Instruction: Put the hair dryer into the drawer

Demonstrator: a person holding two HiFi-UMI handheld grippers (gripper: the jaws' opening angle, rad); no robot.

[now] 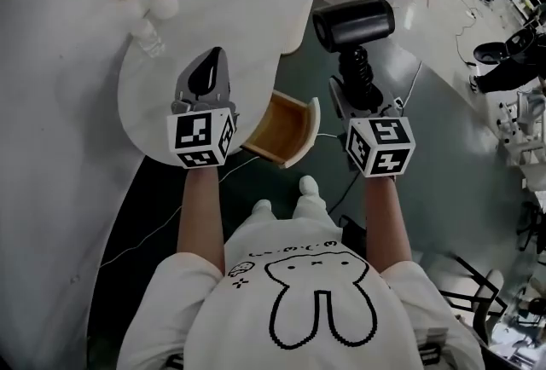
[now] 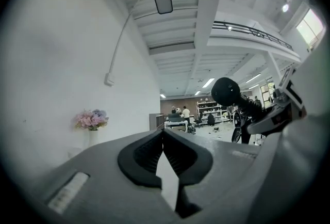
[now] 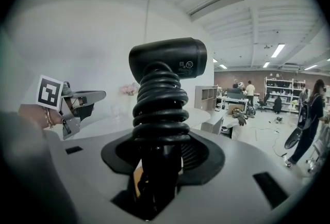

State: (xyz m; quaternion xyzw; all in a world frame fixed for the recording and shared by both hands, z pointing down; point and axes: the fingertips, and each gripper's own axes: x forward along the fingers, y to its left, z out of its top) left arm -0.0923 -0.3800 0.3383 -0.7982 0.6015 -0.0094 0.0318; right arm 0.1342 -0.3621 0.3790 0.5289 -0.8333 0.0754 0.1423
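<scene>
Hair dryer (image 1: 353,23) outside open drawer (image 1: 280,126)

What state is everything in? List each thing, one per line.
hair dryer: held, cord coiled.
drawer: pulled open, visible part empty.
left hand-held gripper: shut, empty.
right hand-held gripper: shut on hair dryer.
flower vase: upright.
</scene>
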